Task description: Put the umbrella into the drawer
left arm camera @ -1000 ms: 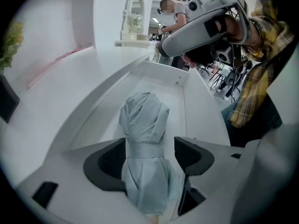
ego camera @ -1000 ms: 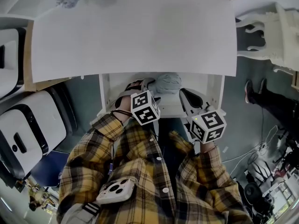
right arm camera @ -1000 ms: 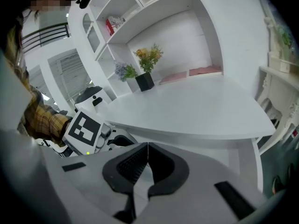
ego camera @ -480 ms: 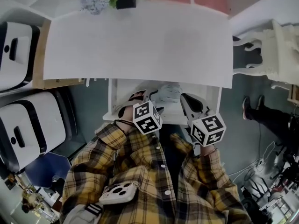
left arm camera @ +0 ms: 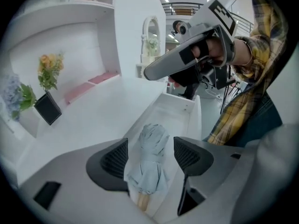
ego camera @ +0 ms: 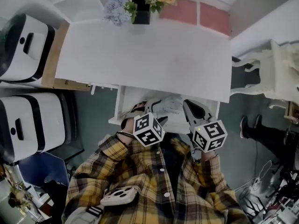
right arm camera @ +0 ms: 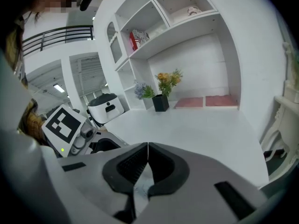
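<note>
The pale blue folded umbrella (ego camera: 169, 105) lies inside the open white drawer (ego camera: 122, 102) under the desk, its wooden handle end pointing toward me. In the left gripper view the umbrella (left arm camera: 150, 160) shows below the gap of my left gripper (left arm camera: 151, 147), which is open and apart from it. The drawer wall (left arm camera: 206, 118) runs along the right. My right gripper (ego camera: 191, 108) hovers over the drawer's right part, shut with its tips touching and nothing held. In the right gripper view the right gripper (right arm camera: 147, 154) has a scrap of the umbrella (right arm camera: 142, 186) visible beneath it.
The white desk top (ego camera: 145, 55) carries a black pot of flowers (ego camera: 140, 6) at its back edge. Two white appliances (ego camera: 23, 41) stand at the left and a white chair (ego camera: 280, 73) at the right. White shelves (right arm camera: 154, 22) rise behind the desk.
The head view has tilted, so more of the desk's back and the flowers show. Both grippers and the umbrella keep about the same places at the drawer.
</note>
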Motion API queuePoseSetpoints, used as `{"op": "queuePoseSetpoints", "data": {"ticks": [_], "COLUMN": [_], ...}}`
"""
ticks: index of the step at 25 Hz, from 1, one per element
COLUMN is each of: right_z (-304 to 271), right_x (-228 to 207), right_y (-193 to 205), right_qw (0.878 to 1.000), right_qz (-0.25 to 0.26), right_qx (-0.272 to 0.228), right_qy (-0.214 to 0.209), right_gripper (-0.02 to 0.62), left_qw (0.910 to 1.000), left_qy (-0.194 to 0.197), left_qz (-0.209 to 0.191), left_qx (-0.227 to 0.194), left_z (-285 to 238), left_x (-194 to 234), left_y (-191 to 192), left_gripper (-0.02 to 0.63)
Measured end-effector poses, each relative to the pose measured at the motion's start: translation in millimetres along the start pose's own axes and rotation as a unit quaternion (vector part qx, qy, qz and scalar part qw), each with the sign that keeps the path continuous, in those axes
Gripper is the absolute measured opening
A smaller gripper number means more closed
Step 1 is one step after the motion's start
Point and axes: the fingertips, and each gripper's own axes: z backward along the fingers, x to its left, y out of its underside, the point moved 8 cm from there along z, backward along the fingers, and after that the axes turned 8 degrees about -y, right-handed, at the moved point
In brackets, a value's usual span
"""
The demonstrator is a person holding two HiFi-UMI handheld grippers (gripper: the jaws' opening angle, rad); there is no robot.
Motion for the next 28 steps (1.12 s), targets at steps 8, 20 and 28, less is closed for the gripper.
{"op": "queuePoseSetpoints", "data": {"ticks": [8, 20, 28], "right_z": [11, 20, 42], "right_x": [22, 49, 74], "right_y": [-31, -73, -120], "right_qw": [0.999, 0.992, 0.979], "right_qz": [0.04, 0.083, 0.121], "right_qx": [-0.027, -0.067, -0.136], "right_qy": [-0.021, -0.061, -0.086], "right_gripper": [0.017, 0.018, 0.017], "left_qw": [0.9954, 0.9692, 0.9302], "left_qy": [-0.034, -0.065, -0.08], "left_qz": [0.063, 0.158, 0.229], "left_qx": [-0.064, -0.178, -0.275], "left_z": [49, 118, 170], "left_x": [10, 31, 48], "left_y": [-22, -52, -73], "left_gripper": [0.304, 0.227, 0.141]}}
